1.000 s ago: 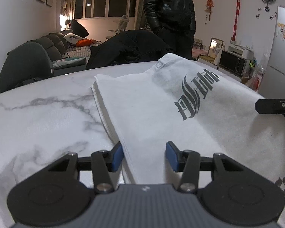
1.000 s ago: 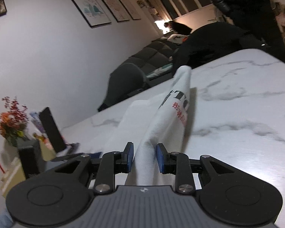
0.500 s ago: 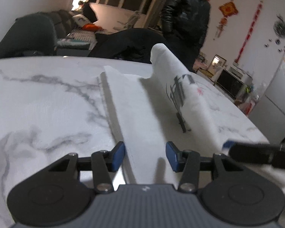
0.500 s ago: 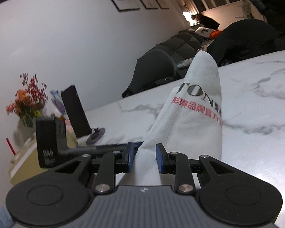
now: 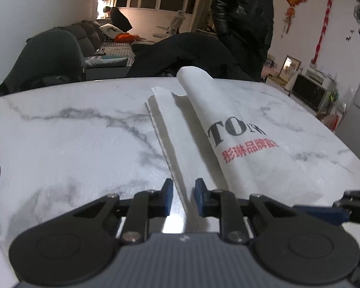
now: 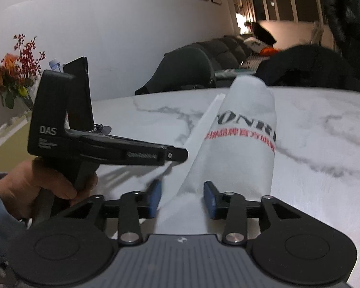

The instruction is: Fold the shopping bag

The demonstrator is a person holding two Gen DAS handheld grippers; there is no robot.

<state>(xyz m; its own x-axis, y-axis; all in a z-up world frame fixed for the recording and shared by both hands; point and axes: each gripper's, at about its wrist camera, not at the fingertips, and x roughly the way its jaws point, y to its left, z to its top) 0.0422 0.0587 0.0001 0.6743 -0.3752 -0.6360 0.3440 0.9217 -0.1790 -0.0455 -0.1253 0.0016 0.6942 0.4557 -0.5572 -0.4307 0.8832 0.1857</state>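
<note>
The white shopping bag lies lengthwise on the marble counter, its right half rolled over toward 9 o'clock into a loose hump that has not settled flat. The left gripper has its fingers narrowed on the bag's near left edge, seemingly pinching it. The right gripper has its fingers apart, the bag's near end lying slack between them.

Risk: unheld, the springy flap may roll back toward 3 o'clock or land askew, giving a crooked crease.

Legible print: black "TO…" and "ONR…", red Chinese characters beneath; "DAS" in the right view.
</note>
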